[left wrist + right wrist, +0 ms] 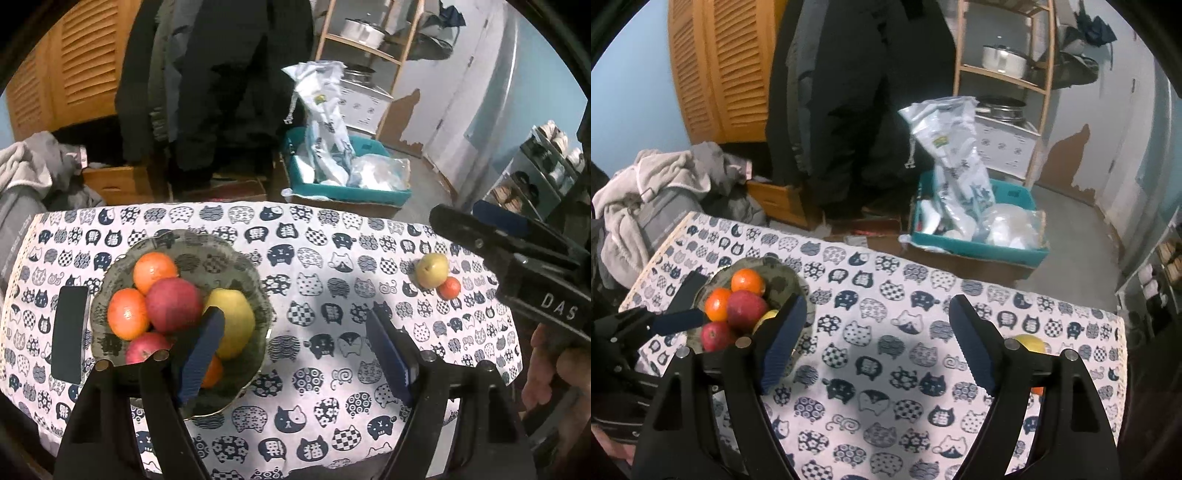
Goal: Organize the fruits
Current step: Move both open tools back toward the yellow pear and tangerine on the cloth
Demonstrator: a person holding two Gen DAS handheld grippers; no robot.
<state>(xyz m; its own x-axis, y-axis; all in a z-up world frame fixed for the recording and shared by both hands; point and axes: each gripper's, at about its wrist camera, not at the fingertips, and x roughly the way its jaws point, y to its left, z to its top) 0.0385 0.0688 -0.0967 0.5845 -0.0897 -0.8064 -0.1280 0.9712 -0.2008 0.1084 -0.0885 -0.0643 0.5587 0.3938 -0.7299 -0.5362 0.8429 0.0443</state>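
Dark phone point(70, 332) lies at nine o'clock of the bowl point(236, 254), which holds oranges, apples and a pear. Loose pear point(431, 270) and orange point(450, 287) lie at three o'clock. Left gripper point(295, 343) and right gripper point(877, 339) gape empty.

A white tablecloth point(325, 243) is printed with navy cat faces. Oranges point(155, 271), red apples point(173, 304) and a yellow pear point(234, 323) are seen in a grey-green patterned bowl point(255, 280).

Black-framed tongs point(295, 343) with ribbed navy pads point(201, 354), round silvery screws, perhaps "DAS" lettering on right tongs point(491, 230).
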